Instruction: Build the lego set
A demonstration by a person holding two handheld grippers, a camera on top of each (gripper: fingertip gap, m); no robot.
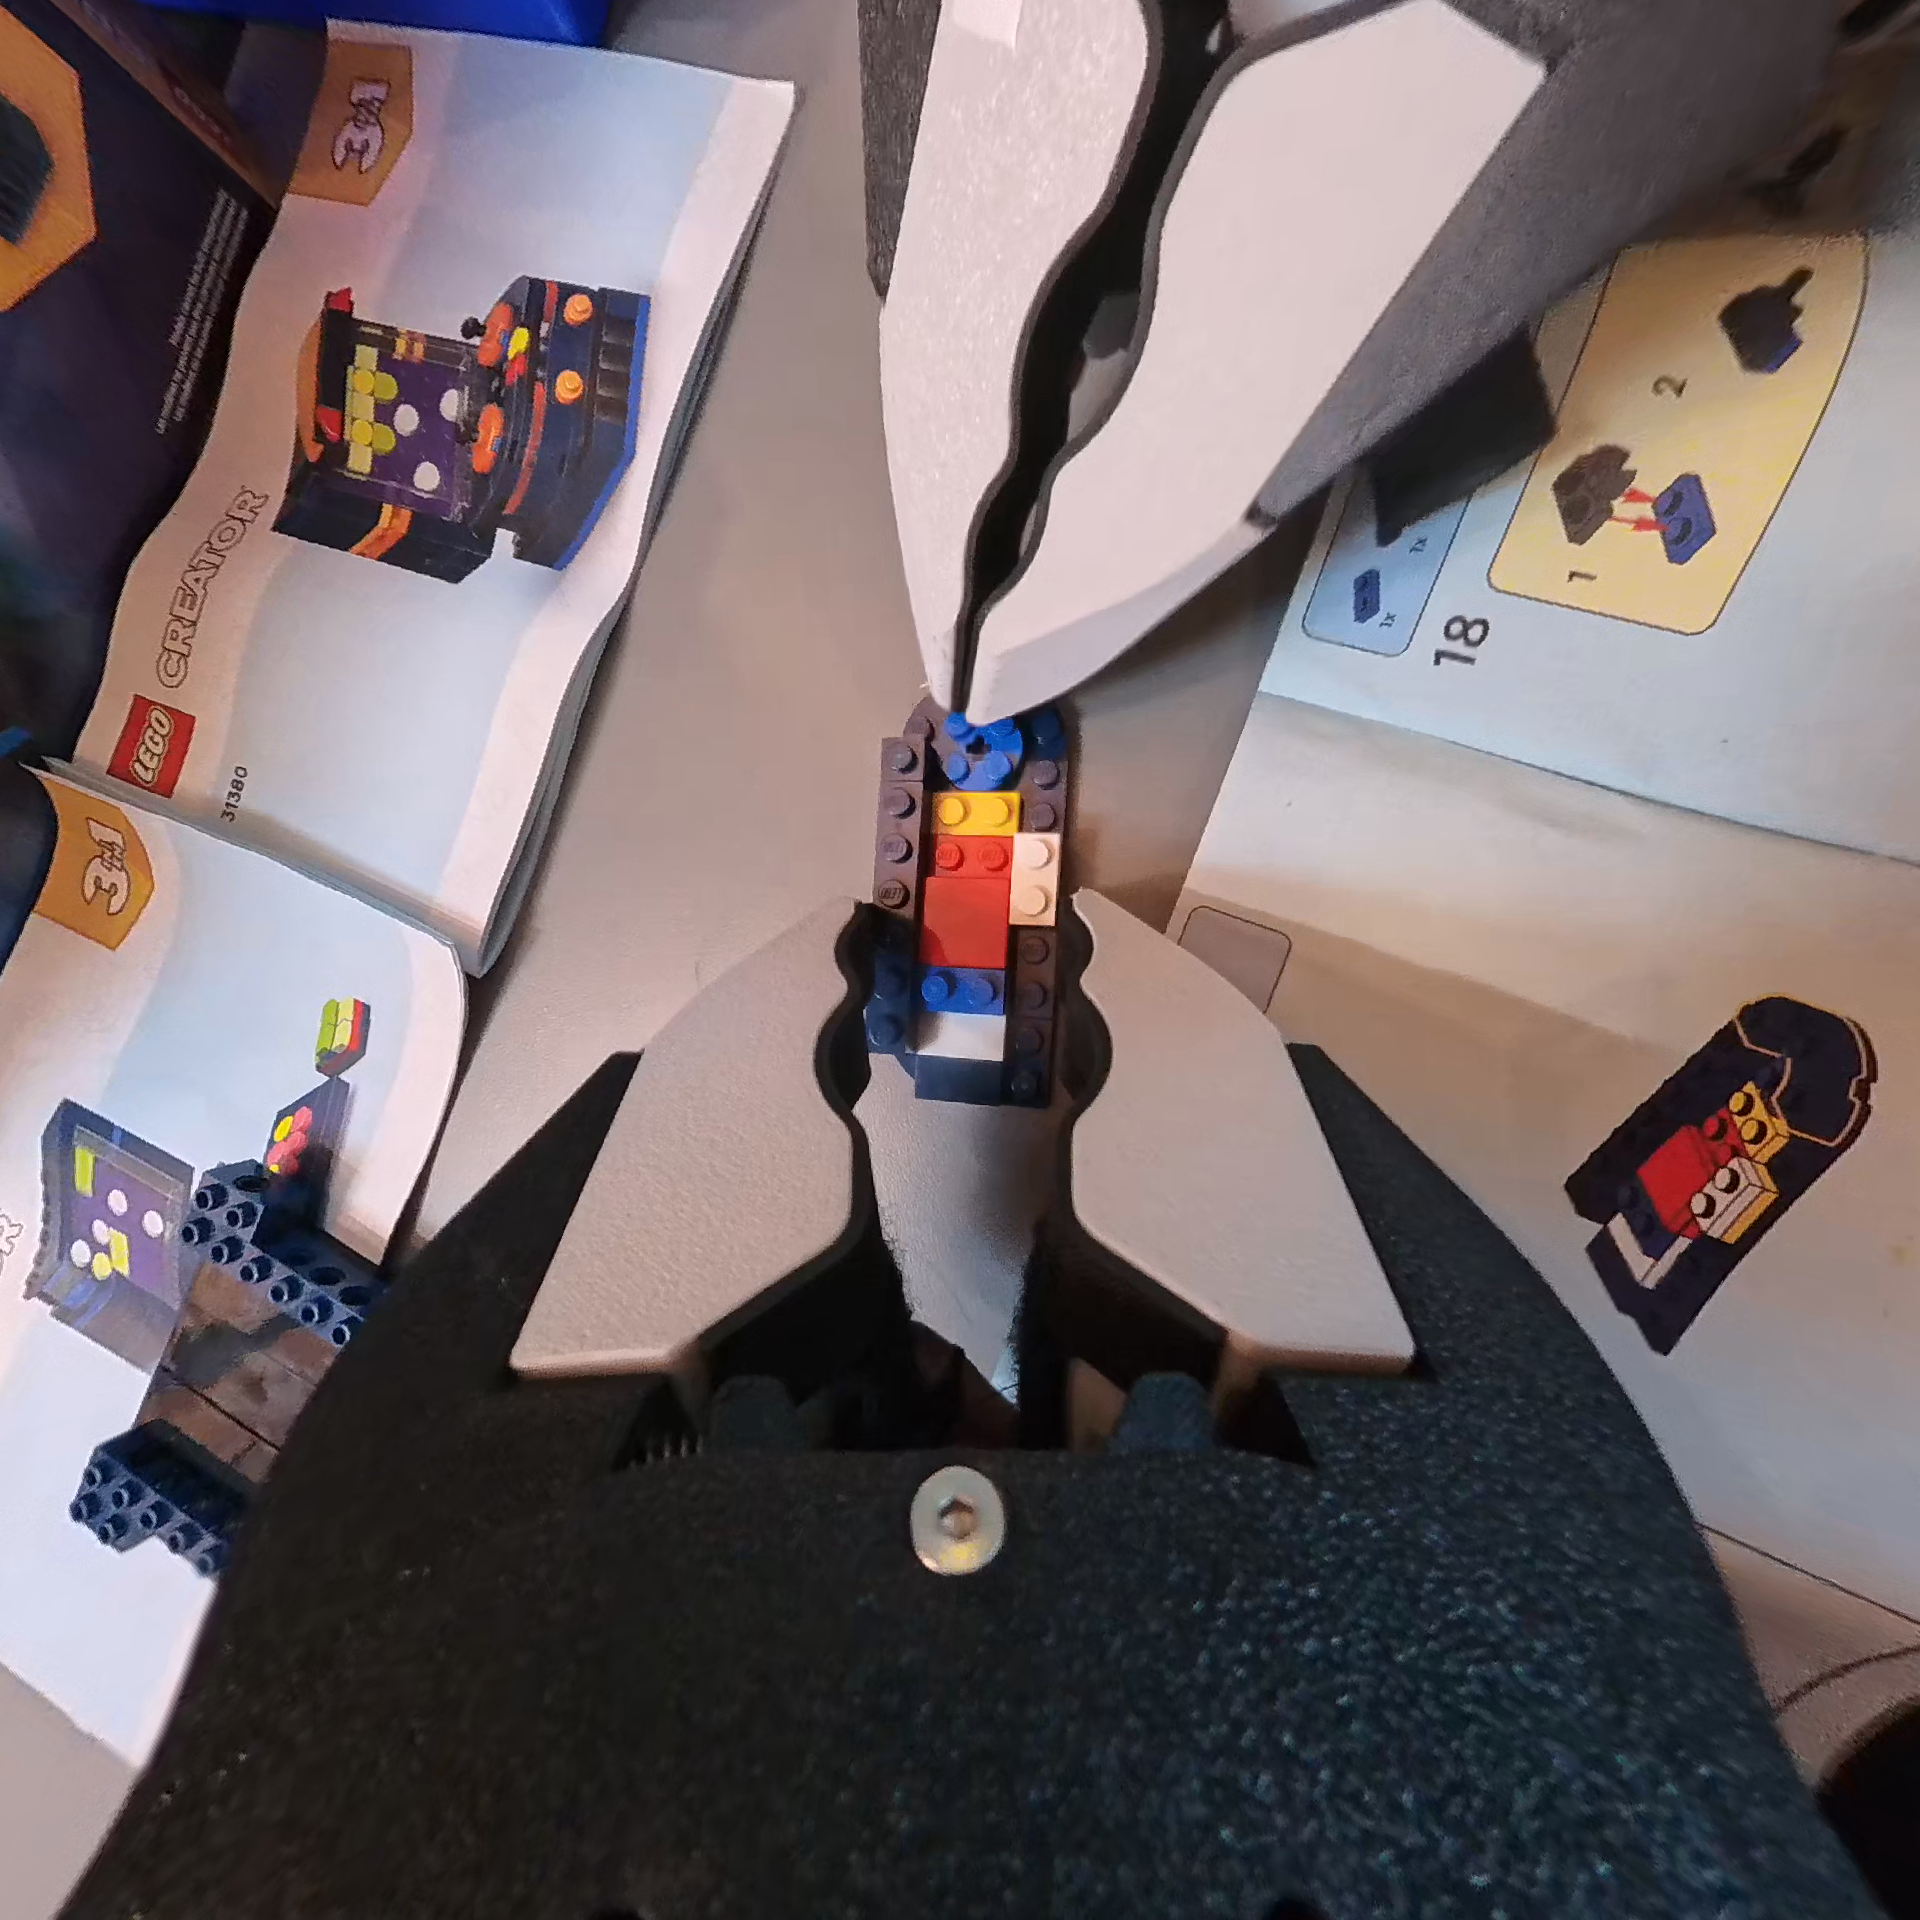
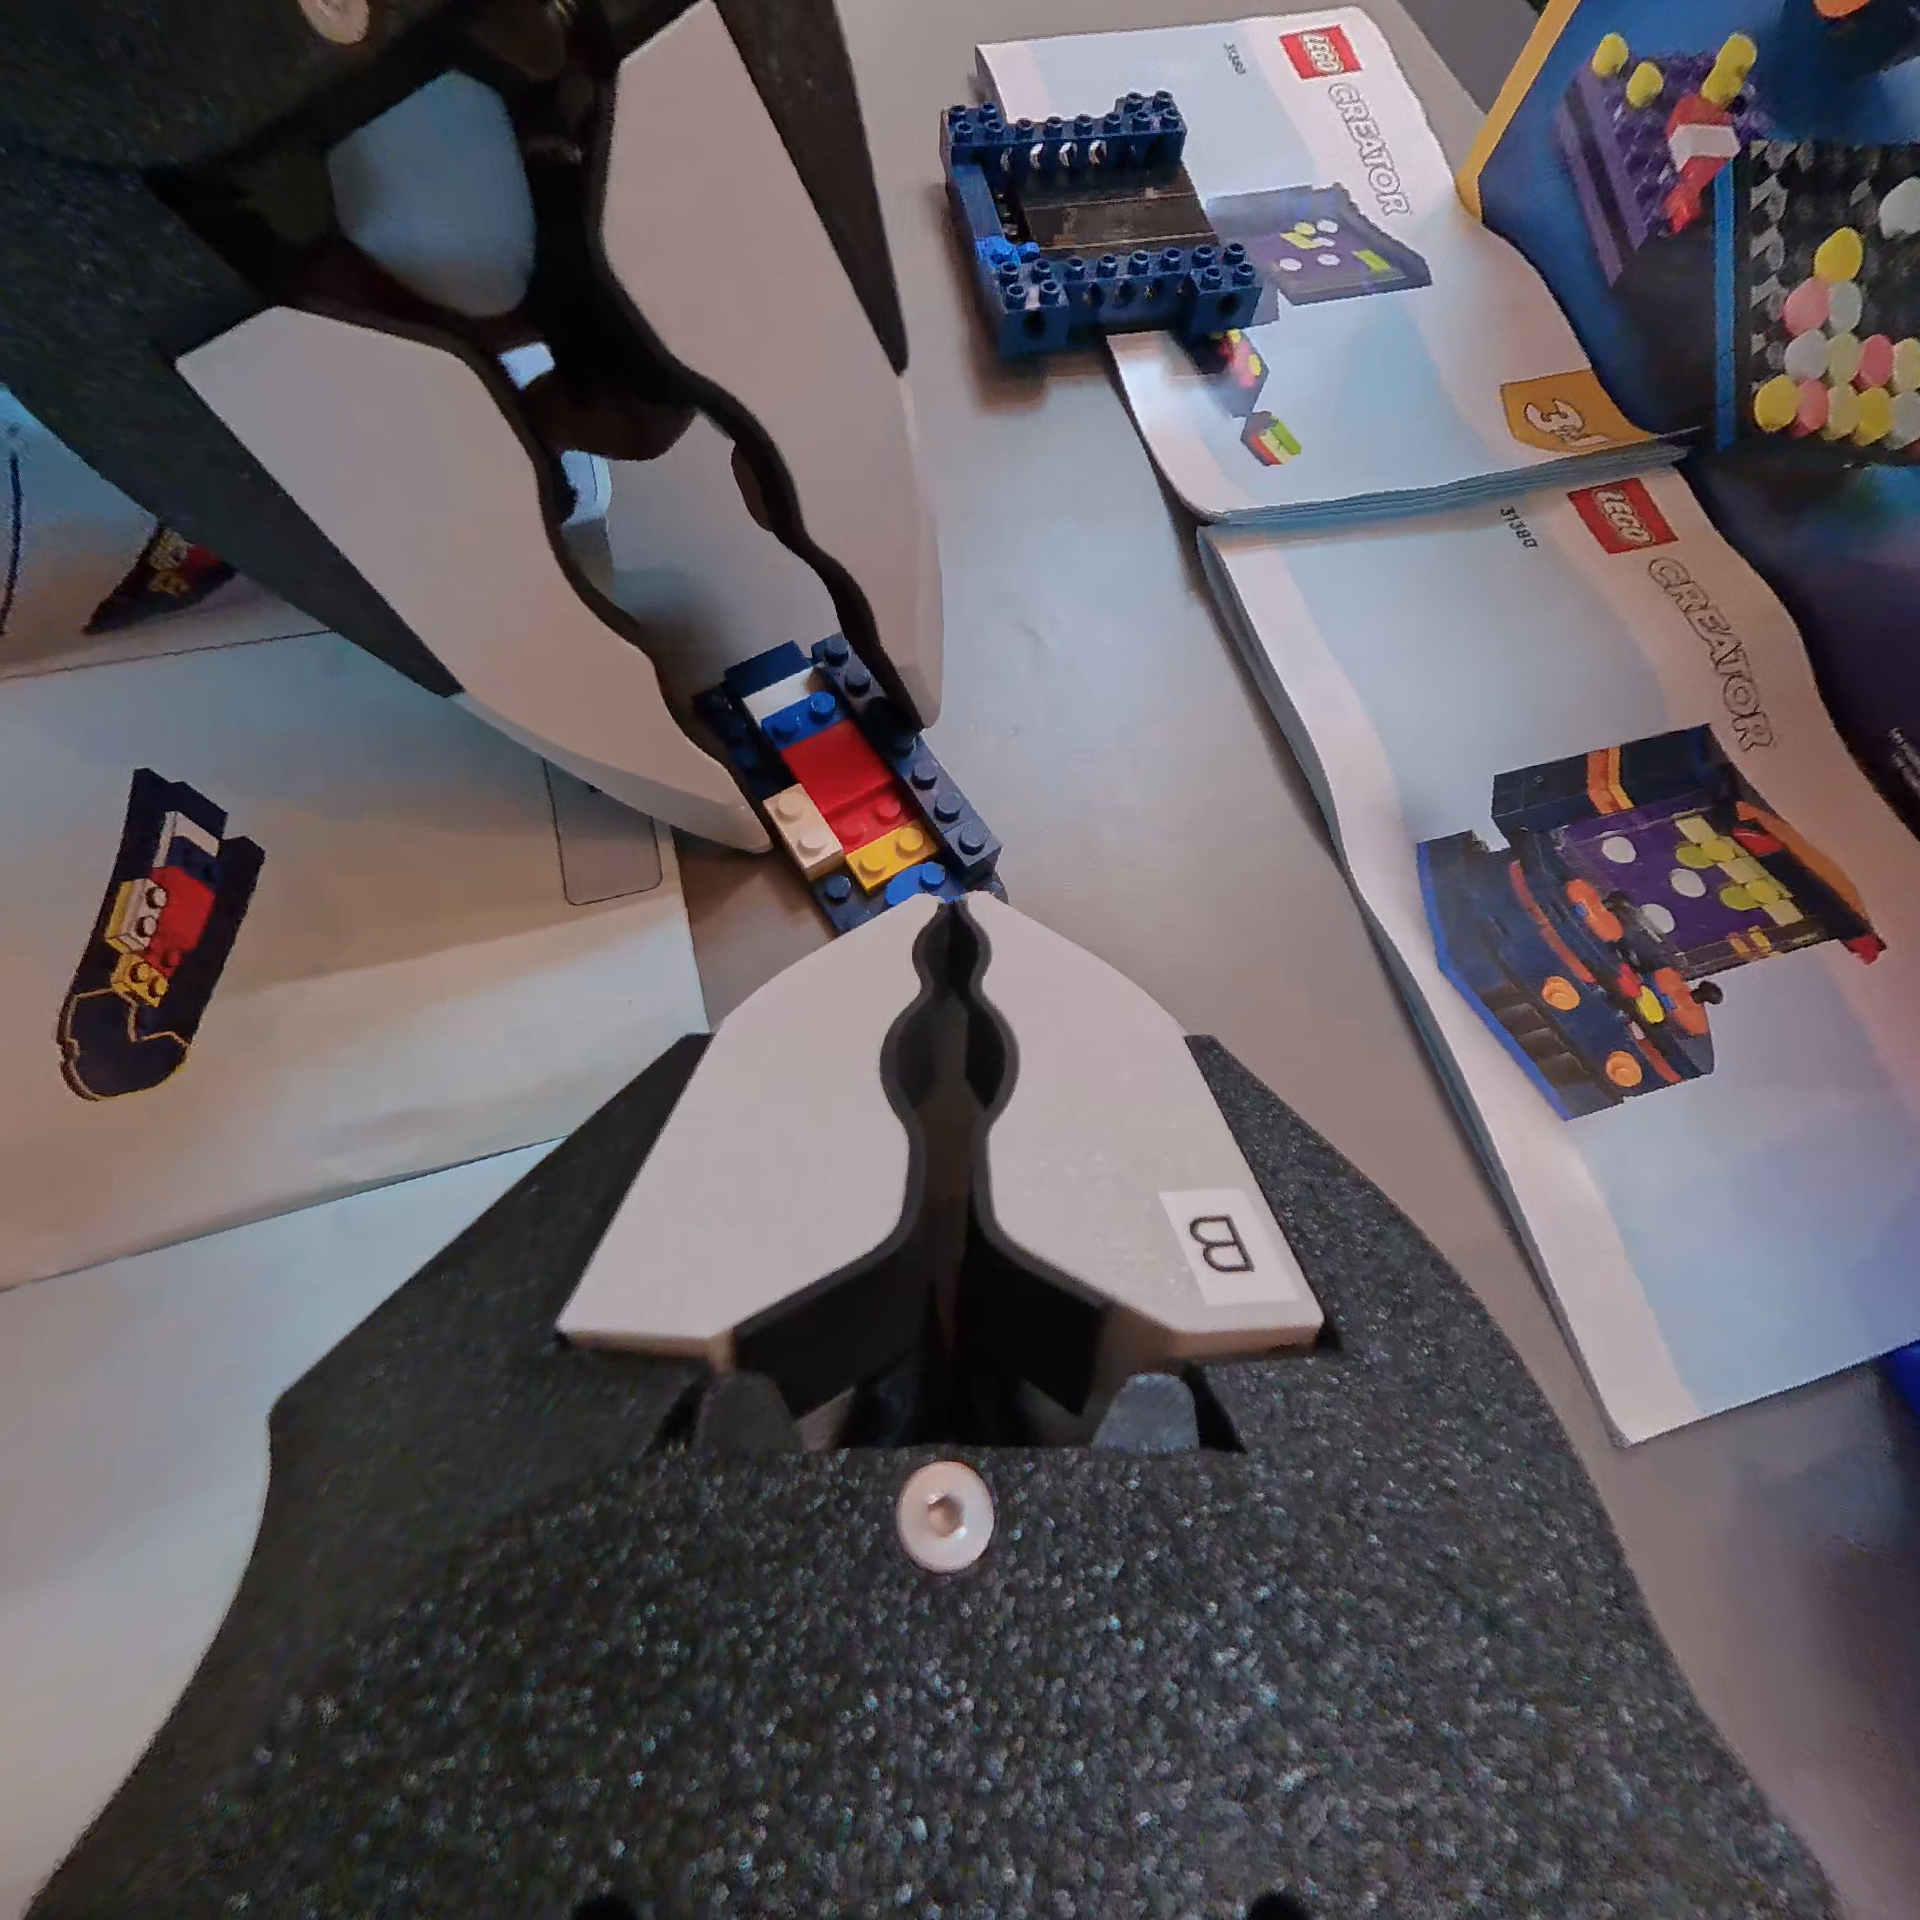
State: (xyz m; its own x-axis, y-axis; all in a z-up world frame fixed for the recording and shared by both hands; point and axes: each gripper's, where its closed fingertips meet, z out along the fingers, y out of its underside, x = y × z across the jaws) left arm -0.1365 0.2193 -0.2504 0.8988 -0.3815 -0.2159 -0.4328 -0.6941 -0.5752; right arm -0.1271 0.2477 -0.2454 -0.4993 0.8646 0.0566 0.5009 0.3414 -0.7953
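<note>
Small brick assembly (image 1: pixel 971 904), light, rigid, liable to shed pieces, on grey table (image 1: pixel 748 623) between booklets: left gripper (image 1: pixel 966 997) clamps its long dark-blue sides, the best hold; right gripper (image 2: pixel 954 906), jaws together, presses its round blue plate (image 1: pixel 977 750).

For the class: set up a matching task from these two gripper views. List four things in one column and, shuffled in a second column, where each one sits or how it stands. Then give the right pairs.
Column one:
1. left gripper
2. right gripper
3. round blue plate
4. dark blue brick frame

Column two:
A. lying on a closed instruction booklet
B. jaws shut, tips pressing down on the round plate
C. jaws clamped on the sides of the small brick model
D. at the far end of the model, next to the yellow brick

Pairs: 1-C, 2-B, 3-D, 4-A
</note>
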